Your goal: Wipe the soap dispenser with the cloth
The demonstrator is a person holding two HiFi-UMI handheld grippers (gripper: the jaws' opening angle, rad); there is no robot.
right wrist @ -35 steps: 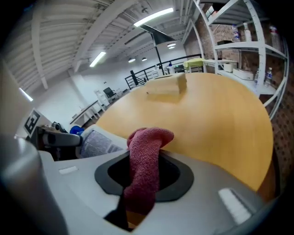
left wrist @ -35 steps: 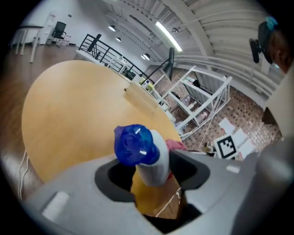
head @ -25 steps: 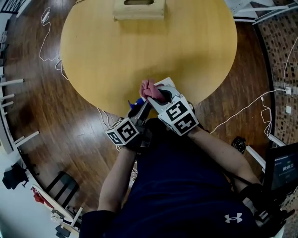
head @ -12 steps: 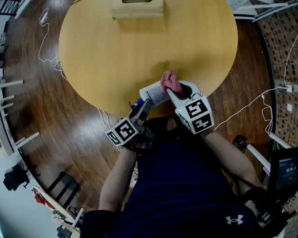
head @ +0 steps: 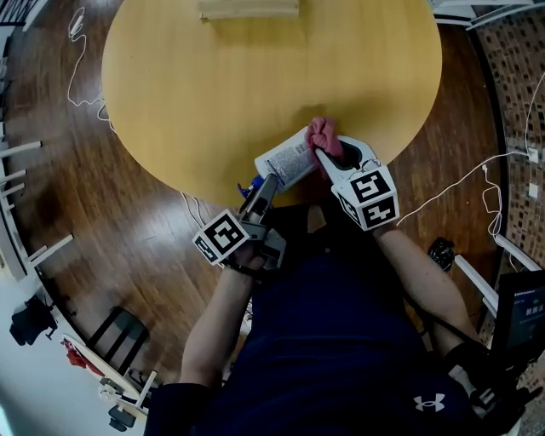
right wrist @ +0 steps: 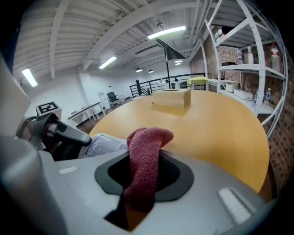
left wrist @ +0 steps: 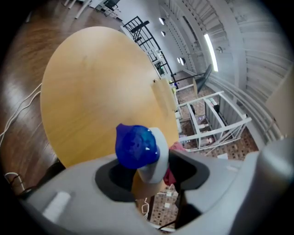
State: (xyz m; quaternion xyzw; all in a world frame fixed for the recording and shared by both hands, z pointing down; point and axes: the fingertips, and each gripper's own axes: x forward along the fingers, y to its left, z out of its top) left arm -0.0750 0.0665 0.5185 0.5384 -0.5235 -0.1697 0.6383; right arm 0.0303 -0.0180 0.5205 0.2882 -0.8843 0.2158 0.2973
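Note:
The white soap dispenser lies tilted over the near edge of the round wooden table, its blue pump towards me. My left gripper is shut on the pump end; the blue pump head and white neck sit between its jaws, which have just tightened slightly. My right gripper is shut on a red cloth, pressed against the bottle's far end. In the right gripper view the cloth hangs from the jaws beside the labelled bottle.
A wooden box stands at the table's far edge, also seen as the box in the right gripper view. White cables trail over the dark wood floor. Metal shelving rises at the right.
The right gripper has carried the cloth to the right along the bottle, from the pump end to its far end. The left gripper stayed put and rolled with the dispenser.

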